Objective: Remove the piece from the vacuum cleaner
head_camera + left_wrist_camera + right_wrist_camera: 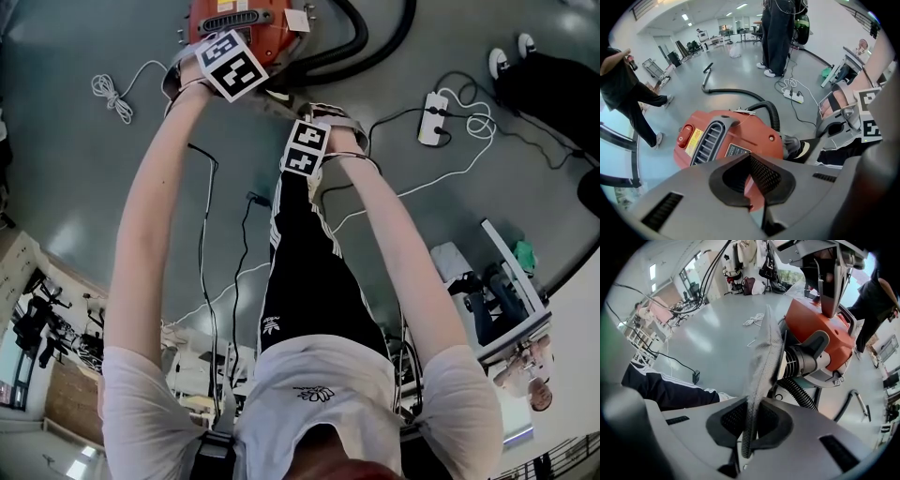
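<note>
Pinching the thin grey piece (765, 352) tight in the right gripper (749, 437), at the near right of the red vacuum cleaner (818, 331). Steadying its top with the left gripper (752, 204), jaws together and empty. Might slip or tear if yanked while snagged.

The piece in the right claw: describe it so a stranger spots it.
Find the red canister vacuum cleaner. Beside its grey end rises a thin grey felt-like sheet, pinched edge-on in the right claw. Unlike the ribbed black hose nearby, it is flat and fuzzy.
</note>
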The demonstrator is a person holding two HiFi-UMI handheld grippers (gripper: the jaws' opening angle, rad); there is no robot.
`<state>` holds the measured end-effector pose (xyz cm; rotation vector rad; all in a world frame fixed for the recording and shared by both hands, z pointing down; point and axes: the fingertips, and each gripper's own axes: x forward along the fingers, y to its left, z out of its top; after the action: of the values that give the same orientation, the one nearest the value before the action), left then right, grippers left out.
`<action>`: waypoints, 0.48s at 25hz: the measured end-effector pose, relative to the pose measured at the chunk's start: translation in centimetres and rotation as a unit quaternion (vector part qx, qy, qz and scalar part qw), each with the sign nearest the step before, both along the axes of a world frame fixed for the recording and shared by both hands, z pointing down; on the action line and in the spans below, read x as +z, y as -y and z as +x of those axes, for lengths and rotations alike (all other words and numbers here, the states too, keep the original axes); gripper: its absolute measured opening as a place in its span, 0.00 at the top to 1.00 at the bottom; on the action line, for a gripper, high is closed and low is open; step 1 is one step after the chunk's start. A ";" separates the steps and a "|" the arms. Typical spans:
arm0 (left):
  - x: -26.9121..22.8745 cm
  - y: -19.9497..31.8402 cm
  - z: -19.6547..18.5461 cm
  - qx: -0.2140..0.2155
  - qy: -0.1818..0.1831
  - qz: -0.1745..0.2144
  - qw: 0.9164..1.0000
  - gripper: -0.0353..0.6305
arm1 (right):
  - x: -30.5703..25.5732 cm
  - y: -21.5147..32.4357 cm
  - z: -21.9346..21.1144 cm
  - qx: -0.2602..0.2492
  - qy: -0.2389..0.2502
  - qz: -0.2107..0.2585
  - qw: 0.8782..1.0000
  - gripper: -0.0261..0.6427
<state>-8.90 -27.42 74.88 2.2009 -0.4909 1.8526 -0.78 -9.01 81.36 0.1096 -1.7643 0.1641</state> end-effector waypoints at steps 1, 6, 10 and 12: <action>0.0 0.0 0.0 0.002 0.004 0.001 1.000 0.94 | -0.1 0.0 0.0 0.002 0.002 -0.002 1.000 0.93; 0.0 -0.1 0.0 -0.001 0.006 0.002 1.000 0.94 | -0.3 -0.2 0.0 -0.007 -0.001 0.002 1.000 0.93; 0.2 -0.3 -0.1 0.001 0.011 0.003 1.000 0.94 | -0.3 -0.5 -0.2 -0.017 -0.003 0.005 1.000 0.93; 0.0 -0.3 0.0 0.004 0.014 0.003 1.000 0.94 | -0.3 -0.6 -0.1 -0.022 -0.001 0.007 1.000 0.93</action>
<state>-8.87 -27.09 74.90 2.1881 -0.4948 1.8899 -0.85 -8.36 81.03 0.0799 -1.7646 0.1197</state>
